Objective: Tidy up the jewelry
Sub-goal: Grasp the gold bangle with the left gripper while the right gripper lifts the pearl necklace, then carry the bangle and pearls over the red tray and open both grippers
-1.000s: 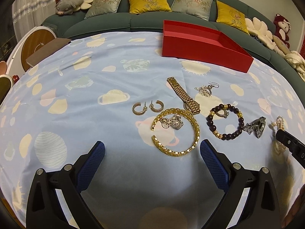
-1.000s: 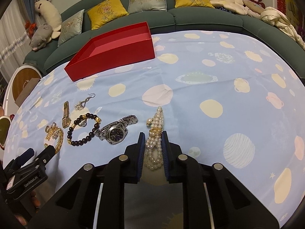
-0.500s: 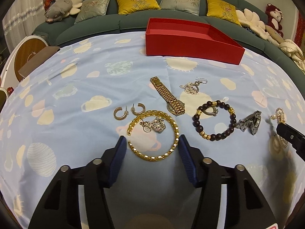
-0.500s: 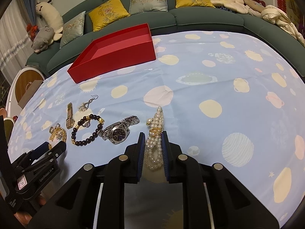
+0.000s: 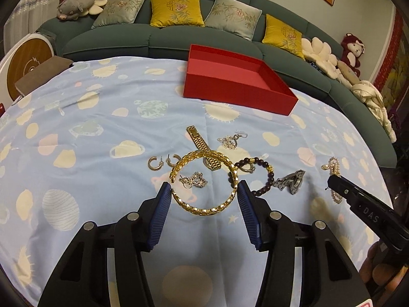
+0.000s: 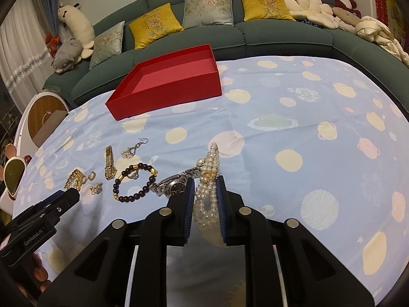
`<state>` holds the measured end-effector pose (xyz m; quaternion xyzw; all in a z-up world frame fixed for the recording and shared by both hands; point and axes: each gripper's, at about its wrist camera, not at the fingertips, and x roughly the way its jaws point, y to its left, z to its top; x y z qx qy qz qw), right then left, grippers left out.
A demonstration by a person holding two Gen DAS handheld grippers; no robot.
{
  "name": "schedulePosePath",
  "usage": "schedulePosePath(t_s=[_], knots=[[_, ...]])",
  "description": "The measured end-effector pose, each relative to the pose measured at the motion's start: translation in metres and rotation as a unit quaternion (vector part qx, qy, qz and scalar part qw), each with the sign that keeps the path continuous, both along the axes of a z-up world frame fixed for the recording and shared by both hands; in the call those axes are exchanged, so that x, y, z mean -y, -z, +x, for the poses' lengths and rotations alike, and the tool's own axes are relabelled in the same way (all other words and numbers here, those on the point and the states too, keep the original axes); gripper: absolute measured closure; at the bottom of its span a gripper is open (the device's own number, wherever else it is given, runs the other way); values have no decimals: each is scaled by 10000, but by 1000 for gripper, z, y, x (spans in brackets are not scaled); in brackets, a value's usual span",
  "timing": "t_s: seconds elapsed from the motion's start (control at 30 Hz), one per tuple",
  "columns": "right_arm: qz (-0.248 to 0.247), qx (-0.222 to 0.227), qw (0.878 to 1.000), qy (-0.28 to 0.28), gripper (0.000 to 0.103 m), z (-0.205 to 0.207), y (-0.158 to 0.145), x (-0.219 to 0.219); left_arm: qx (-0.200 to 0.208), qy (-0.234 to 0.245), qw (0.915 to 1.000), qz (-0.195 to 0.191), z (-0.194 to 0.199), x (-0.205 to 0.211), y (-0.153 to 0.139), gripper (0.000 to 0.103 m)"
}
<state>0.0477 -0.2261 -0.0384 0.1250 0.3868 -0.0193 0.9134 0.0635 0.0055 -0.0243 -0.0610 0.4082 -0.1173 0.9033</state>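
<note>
Basically nothing's in the shallow red cardboard box (image 5: 255,76) yet; all jewelry lies on the cloth in front of it. Left gripper (image 5: 203,199) is clenched on the gold chain-link bangle (image 5: 204,181), seemingly lifted, & right gripper (image 6: 204,204) grasps the white pearl bracelet (image 6: 208,186), nearer than the box.

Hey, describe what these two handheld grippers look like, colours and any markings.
Both are matte black plastic with round silver screws and ribbed blue pads on the jaws. The left gripper carries white "GenRoboAI" lettering on its side; the right gripper shows "DAS".

green sofa (image 5: 230,41), yellow cushions (image 5: 176,10), plush toys (image 5: 76,5)
</note>
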Motion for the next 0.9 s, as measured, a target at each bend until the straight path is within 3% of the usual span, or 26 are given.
schedulePosePath(t_s=[0.23, 0.43, 0.63, 0.9], knots=[[25, 341, 9991, -261, 86, -5, -25, -18, 395, 41, 9992, -112, -11, -6, -35, 52], [175, 576, 9971, -458, 86, 6, -55, -23, 621, 66, 9980, 12, 9, -5, -70, 52], [125, 851, 9940, -680, 86, 48, -97, -17, 1056, 121, 9941, 195, 60, 2, -108, 52], [-40, 835, 9940, -698, 86, 164, -115, -3, 1086, 236, 9933, 306, 168, 29, -119, 52]])
